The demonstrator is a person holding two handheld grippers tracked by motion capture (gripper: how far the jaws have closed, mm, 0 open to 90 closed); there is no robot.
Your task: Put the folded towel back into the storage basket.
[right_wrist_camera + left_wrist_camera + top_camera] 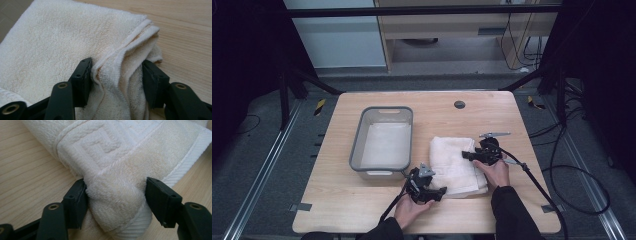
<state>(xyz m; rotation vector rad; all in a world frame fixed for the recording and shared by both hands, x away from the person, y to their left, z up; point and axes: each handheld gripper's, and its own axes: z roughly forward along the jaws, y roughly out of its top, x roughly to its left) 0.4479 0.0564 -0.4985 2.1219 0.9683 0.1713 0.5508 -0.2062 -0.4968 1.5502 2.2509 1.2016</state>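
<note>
A folded cream terry towel (456, 166) lies on the pale wooden tabletop (362, 200), just right of a grey plastic tub (383, 138) with a pale inside. Both tools are at the cloth. The left gripper (437, 191) sits at the towel's near corner; in the left gripper view its jaws stand partly closed around a bunched fold with a ribbed hem, pinching it from both sides. The right gripper (466, 155) reaches onto the towel from its right side; in the right gripper view its jaws are likewise partly closed on a gathered, stitched edge. Two separated holds like these probably let the person lift or spread the towel without it sagging, perhaps towards the tub.
</note>
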